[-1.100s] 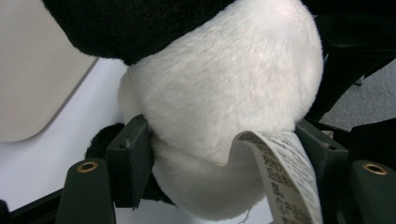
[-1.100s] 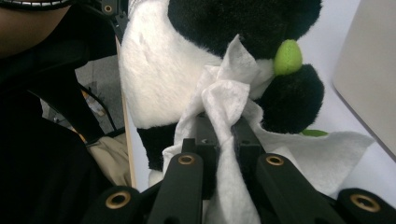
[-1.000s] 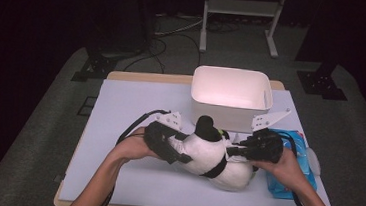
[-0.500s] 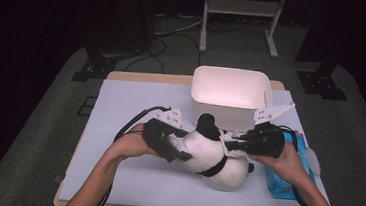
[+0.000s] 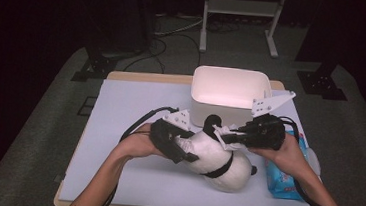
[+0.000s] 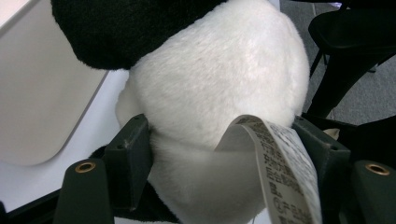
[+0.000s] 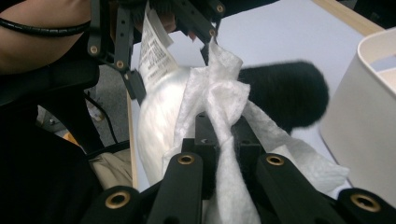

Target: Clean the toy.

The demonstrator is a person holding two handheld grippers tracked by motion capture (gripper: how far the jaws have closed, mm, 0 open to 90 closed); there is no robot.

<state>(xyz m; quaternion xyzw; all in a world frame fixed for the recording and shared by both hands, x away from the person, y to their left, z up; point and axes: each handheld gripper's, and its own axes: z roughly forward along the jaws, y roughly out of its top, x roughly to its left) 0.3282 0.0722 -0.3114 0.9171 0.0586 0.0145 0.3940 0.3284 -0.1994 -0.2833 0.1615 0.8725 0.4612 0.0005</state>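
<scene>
High view: a white tub stands at the far side of the counter; its inside is washed out by glare, so any contents cannot be made out. Just in front of it lies a black-and-white plush panda. The left claw clamps the panda's white body, a printed label curling over one jaw. The right claw is closed tight on a white wipe against the panda. A blue packet lies partly hidden under the right hand.
</scene>
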